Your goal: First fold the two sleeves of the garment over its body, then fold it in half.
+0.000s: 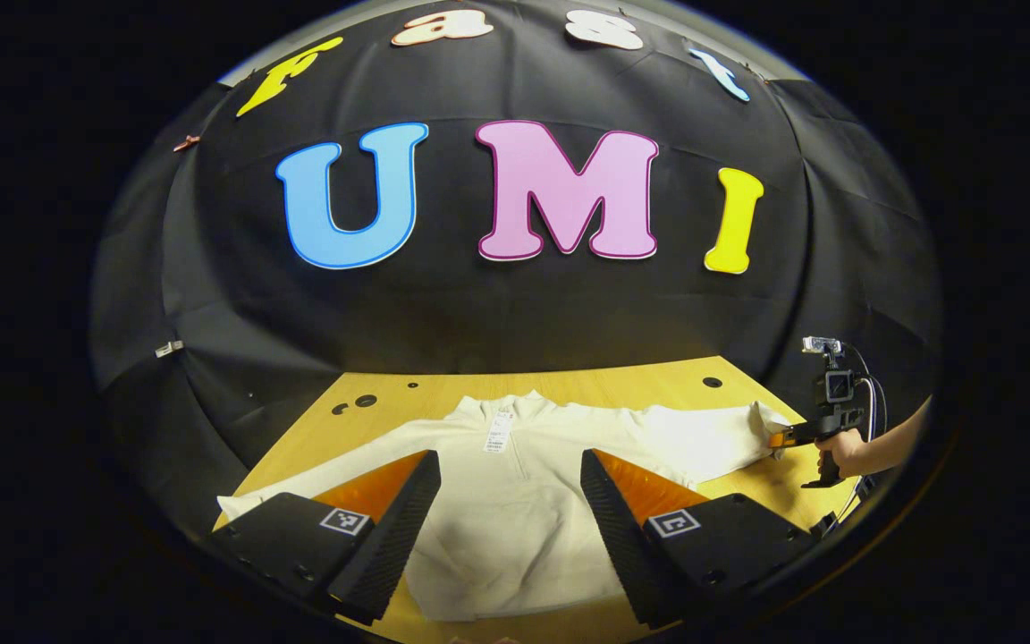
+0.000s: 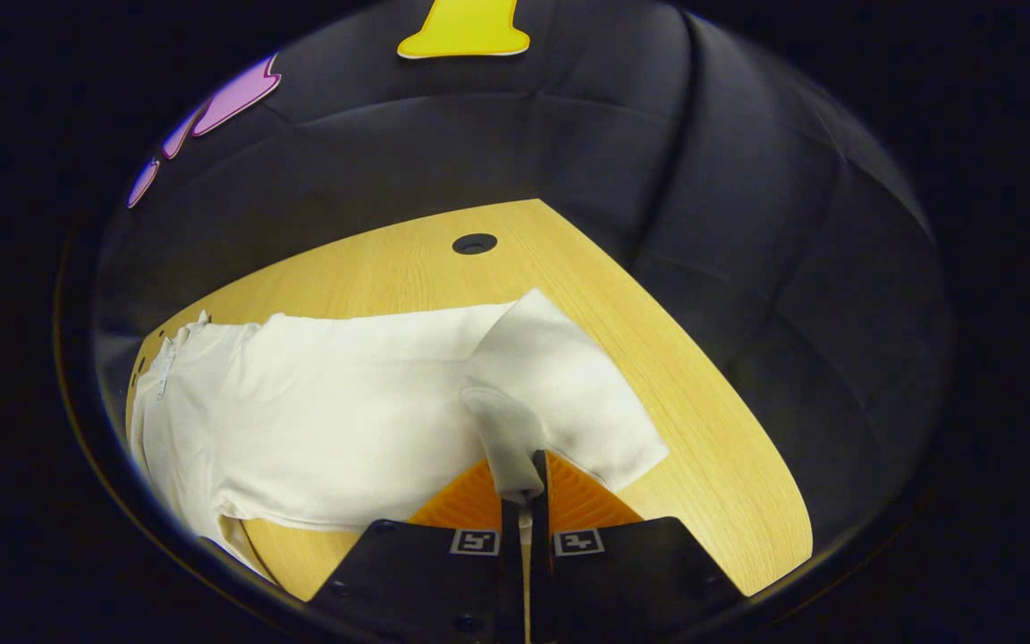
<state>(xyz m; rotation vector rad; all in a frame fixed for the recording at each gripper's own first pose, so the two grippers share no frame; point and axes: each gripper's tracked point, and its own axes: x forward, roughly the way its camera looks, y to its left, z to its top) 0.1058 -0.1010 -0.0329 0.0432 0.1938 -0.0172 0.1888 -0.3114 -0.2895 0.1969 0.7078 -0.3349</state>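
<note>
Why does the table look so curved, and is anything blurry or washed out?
Left gripper view: the fisheye lens bows the table; the garment looks sharp. Right gripper view: the table edge curves, and the sleeve looks bright, its folds faint.

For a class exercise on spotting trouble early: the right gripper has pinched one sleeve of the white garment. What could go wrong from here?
1. The right gripper pinches only the sleeve cuff, so the cloth may slip out mid-fold.
2. The left gripper hangs open over the garment without pinning it, so the body may drag across the table.
</note>
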